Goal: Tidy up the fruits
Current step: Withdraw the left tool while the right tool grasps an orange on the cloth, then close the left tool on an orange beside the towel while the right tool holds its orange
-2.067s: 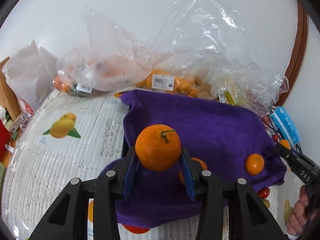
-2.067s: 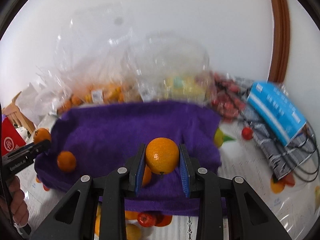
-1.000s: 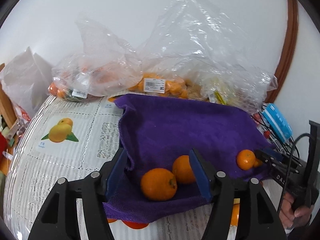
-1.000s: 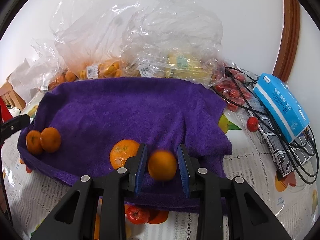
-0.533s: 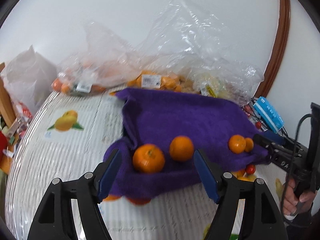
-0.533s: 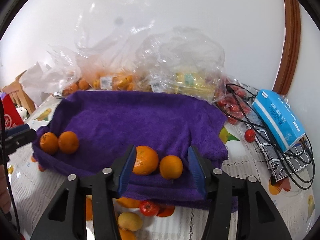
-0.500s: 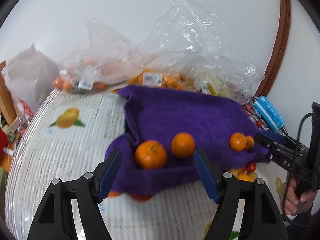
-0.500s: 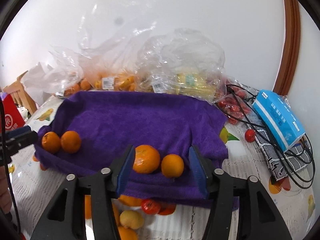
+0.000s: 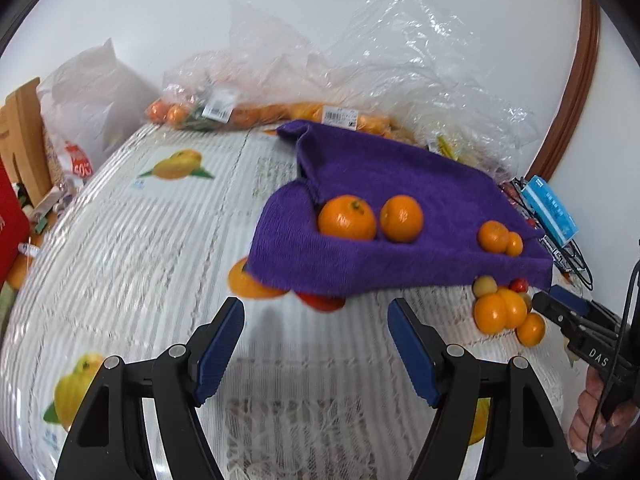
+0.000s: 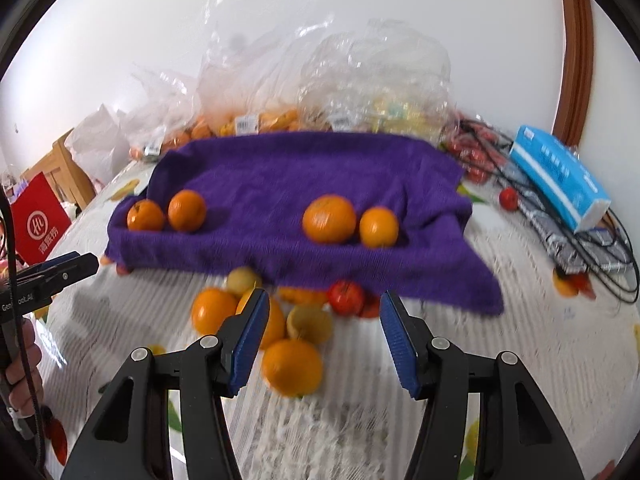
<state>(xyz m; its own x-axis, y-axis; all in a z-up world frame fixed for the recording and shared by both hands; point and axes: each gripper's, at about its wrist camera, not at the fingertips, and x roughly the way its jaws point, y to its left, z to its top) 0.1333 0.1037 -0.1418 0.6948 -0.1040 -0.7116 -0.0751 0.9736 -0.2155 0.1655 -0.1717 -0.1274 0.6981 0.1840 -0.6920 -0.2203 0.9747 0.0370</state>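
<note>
White capital letters "DAS" stand on the side of the black plastic right gripper [image 9: 581, 330] seen in the left wrist view, and the black left gripper [image 10: 48, 276] in the right wrist view bears a white word that begins "Gen" with the rest too blurred to read. A flat red paper bag [image 10: 38, 220] at the left edge of the right wrist view carries a white round logo with Chinese characters beneath it, too blurred to read. The white printed labels [image 9: 340, 114] on the clear plastic fruit bags [image 9: 400, 60] and the print on the blue tissue pack [image 10: 560, 176] cannot be made out.
</note>
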